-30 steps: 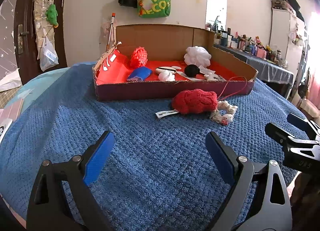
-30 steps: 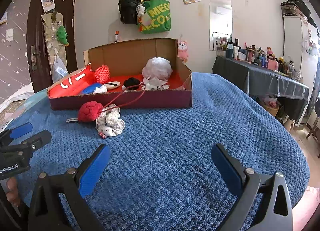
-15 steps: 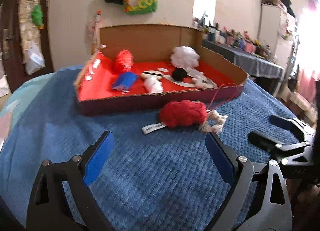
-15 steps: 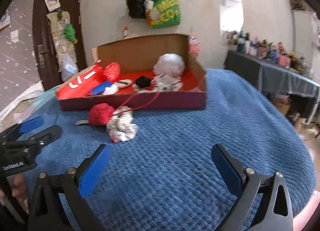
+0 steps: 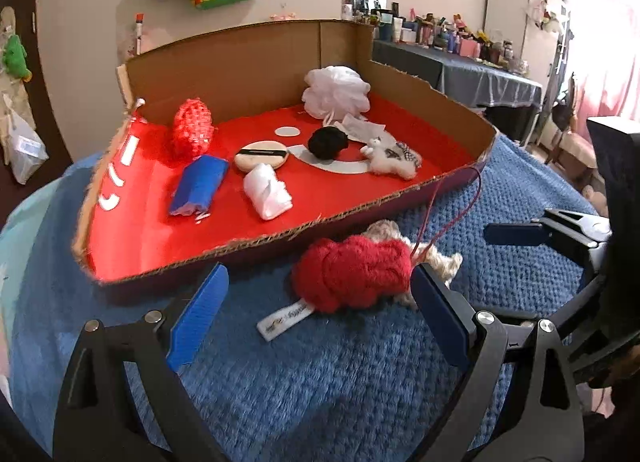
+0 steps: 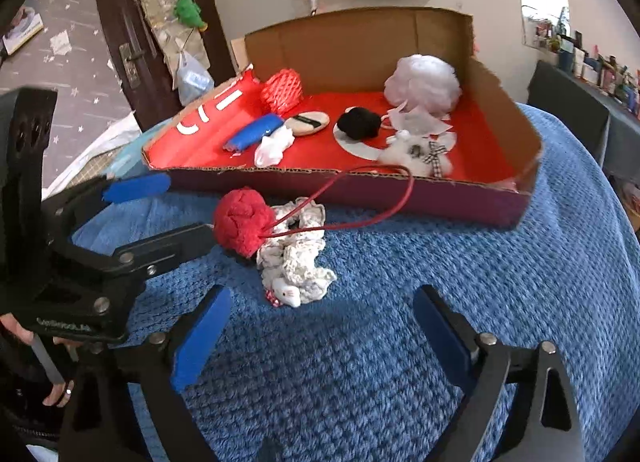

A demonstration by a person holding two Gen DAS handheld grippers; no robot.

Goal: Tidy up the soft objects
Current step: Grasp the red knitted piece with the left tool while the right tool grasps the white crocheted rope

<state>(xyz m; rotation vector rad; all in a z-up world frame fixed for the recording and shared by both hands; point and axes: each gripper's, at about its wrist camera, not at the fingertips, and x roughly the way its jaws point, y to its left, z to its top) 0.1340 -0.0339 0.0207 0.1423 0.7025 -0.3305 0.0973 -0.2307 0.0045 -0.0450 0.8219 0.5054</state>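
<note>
Both grippers stand with their blue-padded jaws wide apart and nothing between them: the left gripper (image 5: 318,314) hangs low over the blue blanket (image 5: 320,382) with the red knitted ball (image 5: 352,278) just ahead of its pads, its right finger (image 5: 438,322) close beside the ball, though whether it touches cannot be told; the right gripper (image 6: 320,334) hovers over bare blanket just short of the white crocheted bundle (image 6: 298,258), and its jaws have just been closing a little, with nothing caught in them. That blanket, thick and waffle-textured, covers the whole surface. On it sits a shallow cardboard box (image 5: 420,82) with a red floor, brown back walls and a low front edge, its near left flap folded down. Inside, at the back right, rests a white mesh pouf (image 5: 336,92); a red net ball (image 5: 192,128) stands at the back left; a blue roll (image 5: 198,184) lies in front of it, with a small white cloth wad (image 5: 267,192) and a round beige pad (image 5: 261,156) to its right. A black pompom (image 5: 327,143) sits mid-box, and a small white fluffy toy (image 5: 386,160) lies near the front right. Outside the box, right against its front wall, the red ball lies touching the white bundle, and a thin red cord (image 6: 384,198) loops from the ball up over the box's front edge. A white label (image 5: 285,320) pokes out from under the ball onto the blanket.
</note>
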